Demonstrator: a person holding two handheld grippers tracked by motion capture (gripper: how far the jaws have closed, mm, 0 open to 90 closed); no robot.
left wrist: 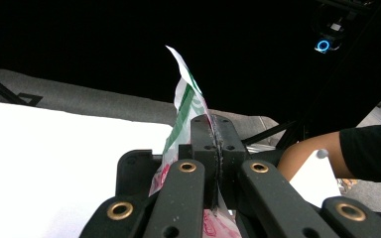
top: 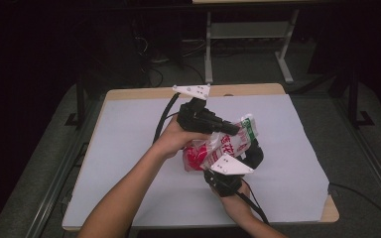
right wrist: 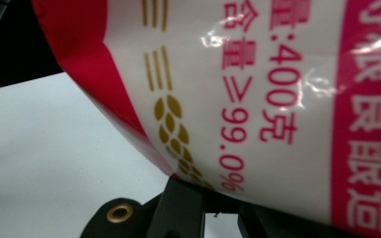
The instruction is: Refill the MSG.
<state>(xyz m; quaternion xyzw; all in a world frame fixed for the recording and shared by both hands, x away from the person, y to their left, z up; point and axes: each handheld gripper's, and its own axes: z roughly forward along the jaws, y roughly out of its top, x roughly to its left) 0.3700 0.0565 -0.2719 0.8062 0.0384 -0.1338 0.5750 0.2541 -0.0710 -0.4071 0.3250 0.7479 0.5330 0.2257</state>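
The bag [top: 218,146] I'm holding is a glossy plastic packet, white with red and pink panels, pink printed characters, gold wheat ears and a green-striped end. It hangs lifted off the table, tilted, its green end pointing up and away from me, its red end lower and nearer me. In the left gripper view its thin green-striped edge [left wrist: 186,106] stands upright. In the right gripper view its printed face [right wrist: 258,99] bulges, shiny and rounded.
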